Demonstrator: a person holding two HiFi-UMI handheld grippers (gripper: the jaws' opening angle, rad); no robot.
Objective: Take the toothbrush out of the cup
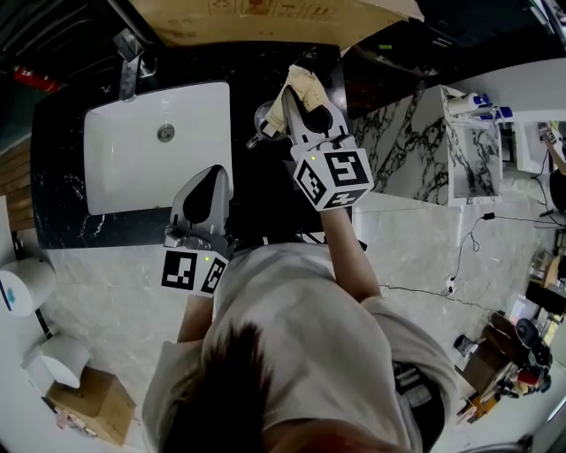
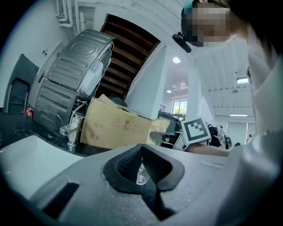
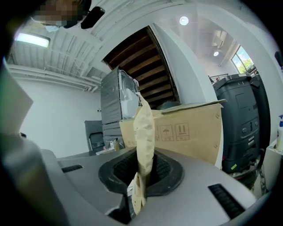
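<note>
My right gripper is shut on a toothbrush in a beige paper wrapper, held above the black counter. In the right gripper view the wrapped toothbrush stands upright between the pads of the right gripper and sticks out well past them. A clear glass cup stands on the counter just left of that gripper, apart from the wrapper. My left gripper hovers at the sink's right edge, shut and holding nothing. In the left gripper view the jaws of the left gripper meet with only a slit.
A white sink with a chrome faucet fills the left of the black counter. A cardboard box stands behind it. A marbled white shelf unit is at the right.
</note>
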